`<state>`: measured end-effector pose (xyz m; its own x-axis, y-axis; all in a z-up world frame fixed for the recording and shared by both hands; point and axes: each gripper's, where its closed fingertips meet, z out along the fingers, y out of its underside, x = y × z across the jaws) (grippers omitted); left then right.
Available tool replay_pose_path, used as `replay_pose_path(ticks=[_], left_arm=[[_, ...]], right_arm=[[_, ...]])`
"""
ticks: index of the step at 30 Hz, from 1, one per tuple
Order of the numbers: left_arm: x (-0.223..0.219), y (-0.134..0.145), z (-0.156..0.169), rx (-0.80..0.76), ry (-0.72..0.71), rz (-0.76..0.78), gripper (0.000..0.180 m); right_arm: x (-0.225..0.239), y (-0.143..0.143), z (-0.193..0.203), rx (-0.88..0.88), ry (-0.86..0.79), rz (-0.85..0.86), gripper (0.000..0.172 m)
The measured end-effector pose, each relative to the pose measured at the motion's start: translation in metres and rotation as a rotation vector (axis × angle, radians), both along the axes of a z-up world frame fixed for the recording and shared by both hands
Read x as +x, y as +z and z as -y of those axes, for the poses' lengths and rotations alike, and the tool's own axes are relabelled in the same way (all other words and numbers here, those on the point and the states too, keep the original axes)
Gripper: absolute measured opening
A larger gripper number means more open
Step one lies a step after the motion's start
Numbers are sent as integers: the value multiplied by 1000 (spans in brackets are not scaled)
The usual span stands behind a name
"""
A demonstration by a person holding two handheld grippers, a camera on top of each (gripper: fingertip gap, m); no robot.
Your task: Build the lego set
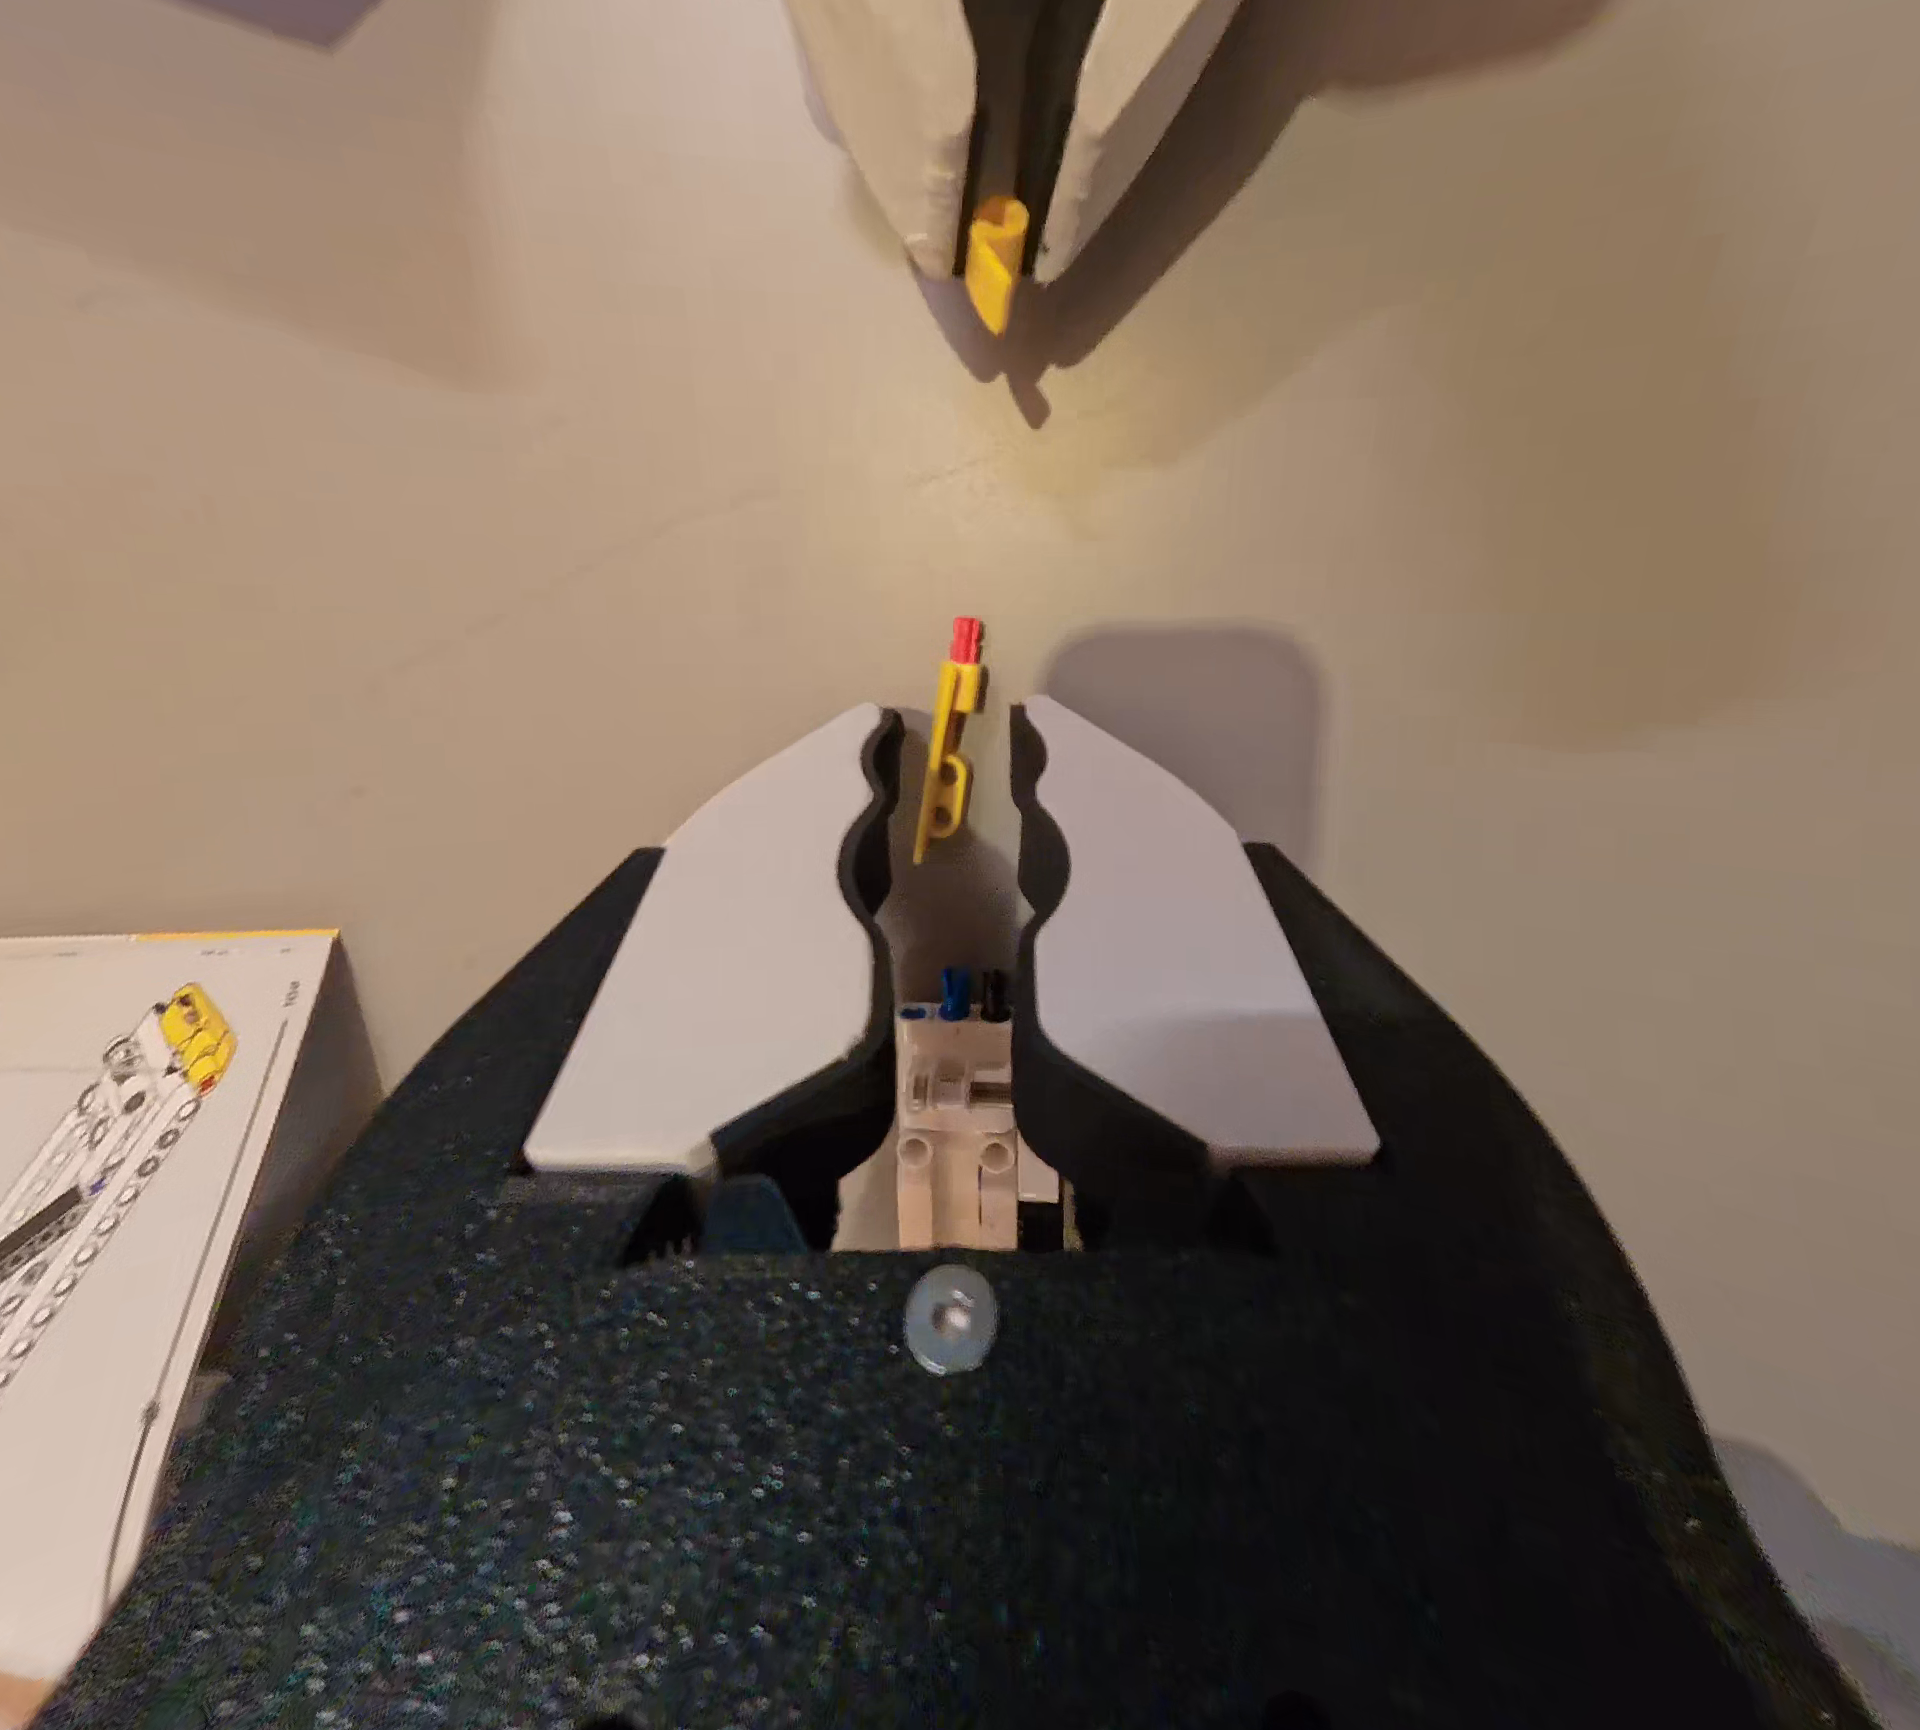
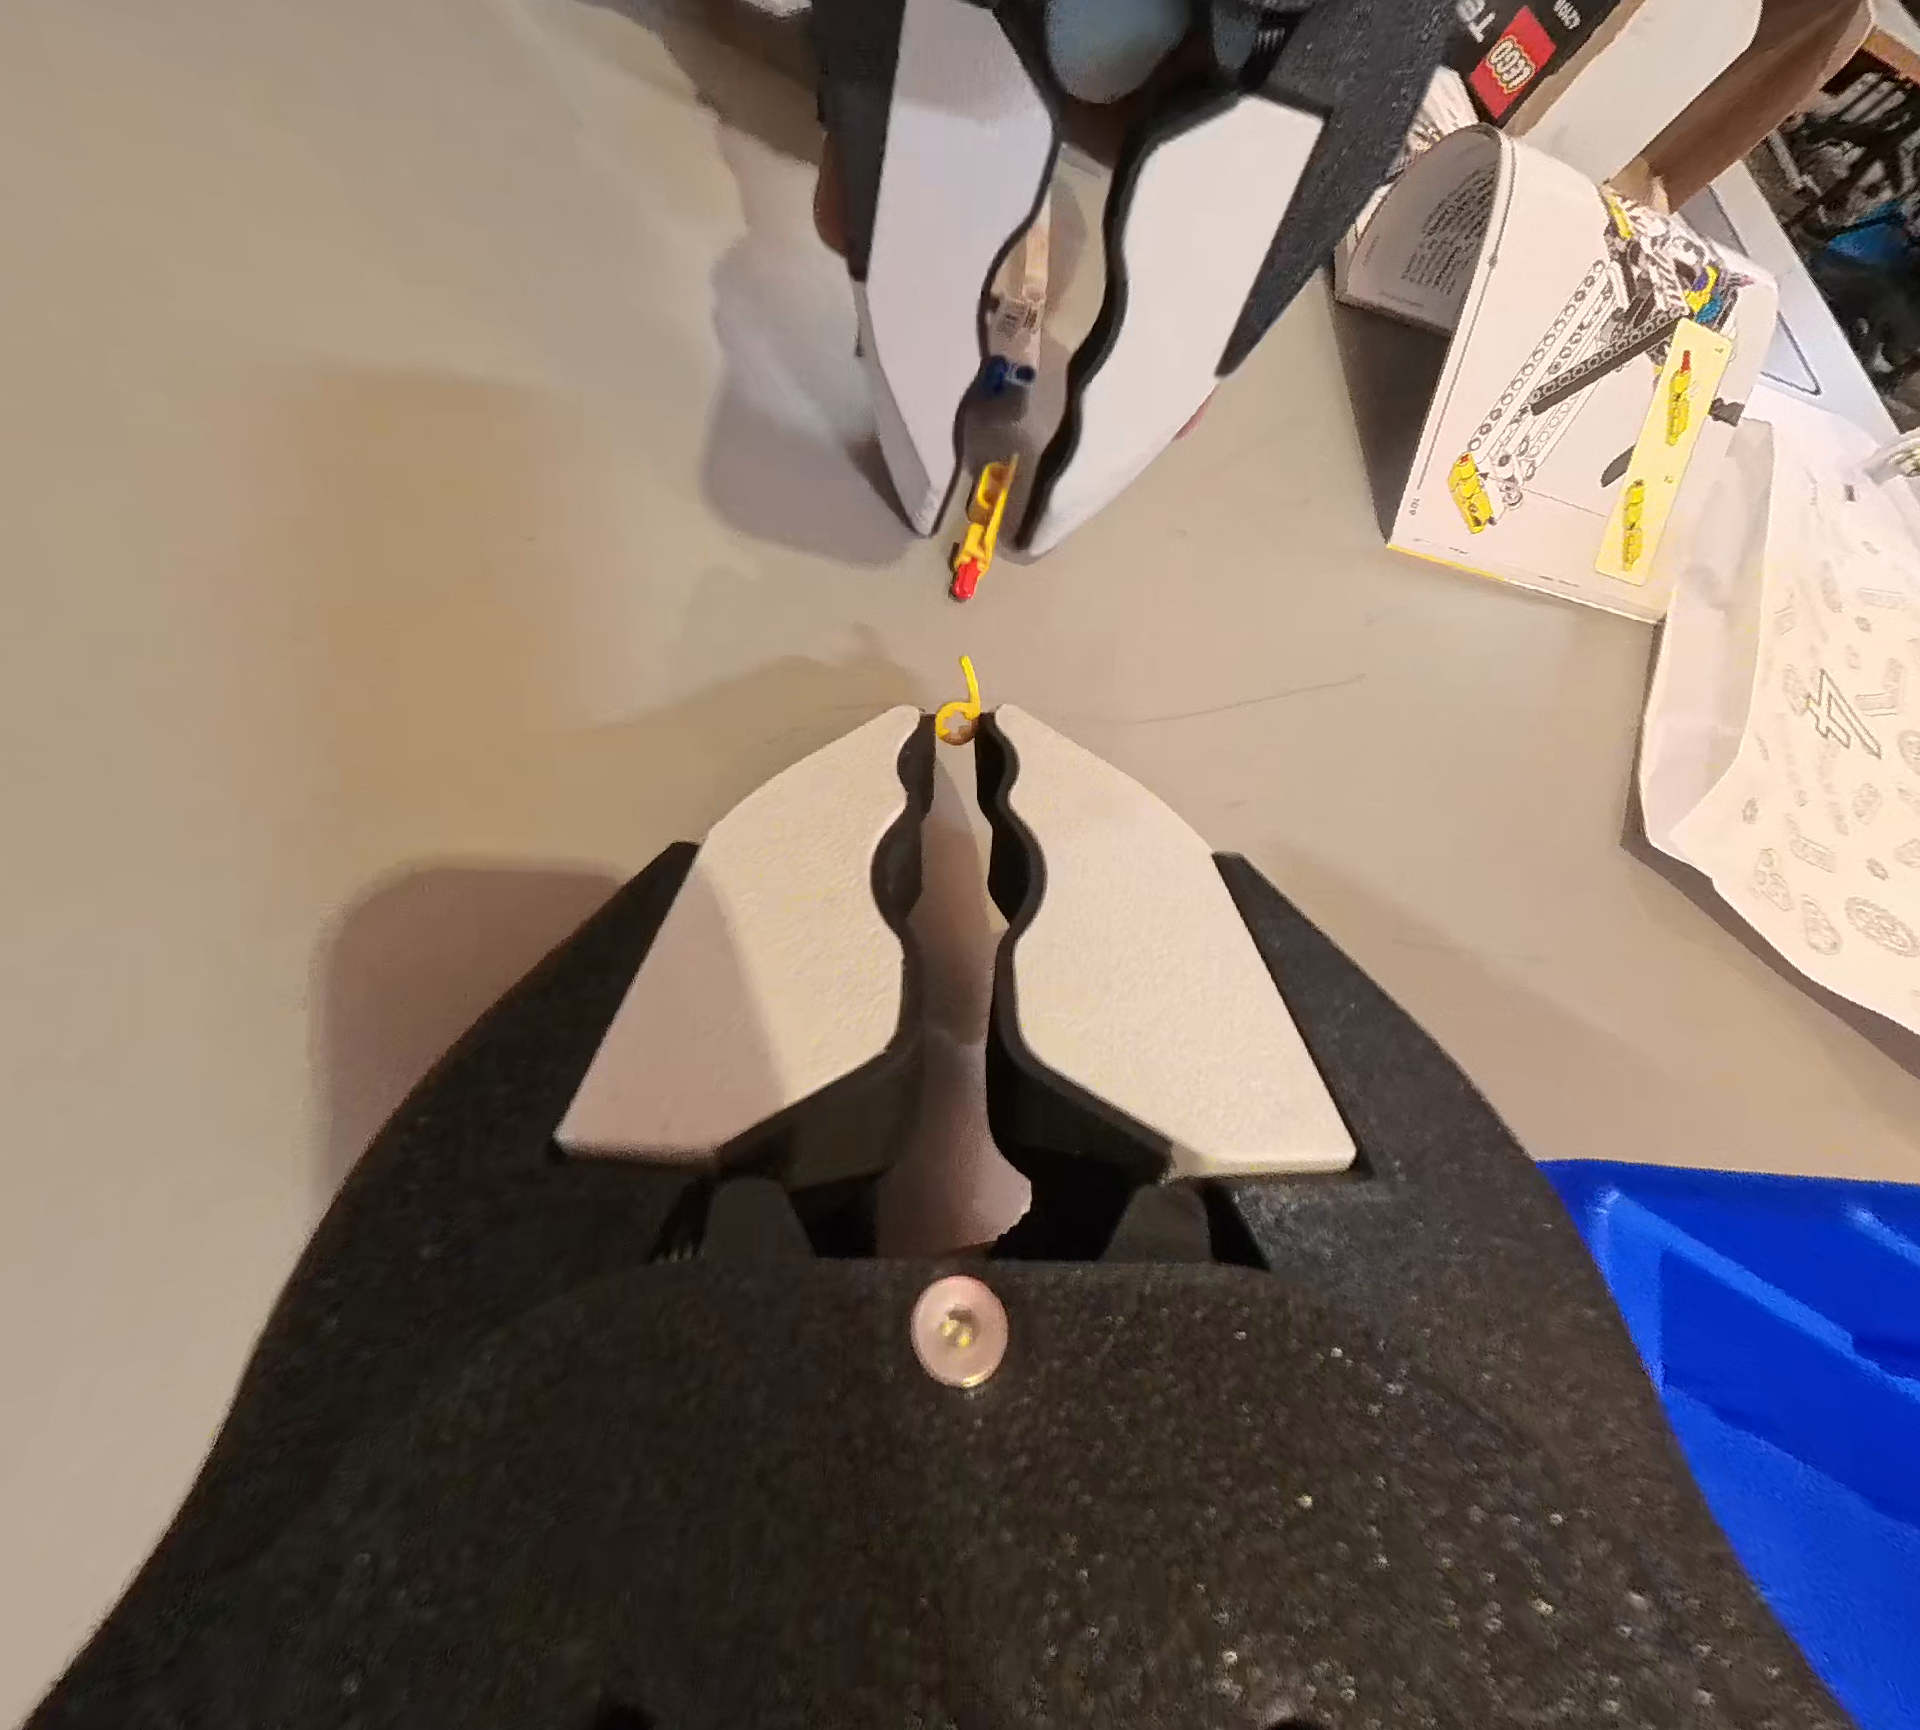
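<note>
Right gripper is clenched on a small yellow clip piece, both pads pressing its ring end, thin tail sticking out past the tips. Left gripper faces it across the beige table, jaws parted; a yellow plate with a red pin sits between its fingers with a gap on each side (whether it rests on the table or on the white assembly deeper in the jaws I cannot tell). Instruction booklet lies toward the table's right edge, blue bin near the right gripper
</note>
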<state>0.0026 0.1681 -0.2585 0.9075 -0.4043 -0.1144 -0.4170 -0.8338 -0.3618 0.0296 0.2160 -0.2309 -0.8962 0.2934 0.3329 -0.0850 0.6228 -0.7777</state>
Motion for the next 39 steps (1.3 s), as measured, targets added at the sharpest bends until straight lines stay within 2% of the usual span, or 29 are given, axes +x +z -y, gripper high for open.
replay_pose_path(ticks=[2, 5, 9, 11, 13, 15, 17, 20, 31, 39], left_arm=[[5, -2, -2, 2, -1, 38, 7], [8, -1, -9, 52, 71, 98, 6], [21, 23, -39, 325, 168, 202, 6], [21, 32, -47, 440, 172, 185, 6], [23, 38, -49, 515, 153, 188, 6], [25, 45, -52, 572, 165, 267, 6], [25, 50, -51, 600, 170, 333, 6], [26, 57, -49, 624, 156, 338, 6], [42, 77, -51, 699, 98, 429, 6], [49, 77, -53, 696, 69, 437, 5]], right_arm=[[-1, 1, -1, -11, -6, 13, 7], [-1, 5, -2, -55, -6, 47, 7], [-4, 16, -5, -152, -20, 99, 7], [-6, 23, -7, -213, -27, 117, 7], [-8, 30, -10, -276, -31, 153, 7], [-9, 38, -13, -352, -18, 195, 7], [-7, 47, -15, -434, 15, 237, 7], [-8, 53, -16, -501, 38, 278, 7], [9, 65, -5, -594, 195, 386, 7], [15, 64, -3, -587, 223, 413, 7]])
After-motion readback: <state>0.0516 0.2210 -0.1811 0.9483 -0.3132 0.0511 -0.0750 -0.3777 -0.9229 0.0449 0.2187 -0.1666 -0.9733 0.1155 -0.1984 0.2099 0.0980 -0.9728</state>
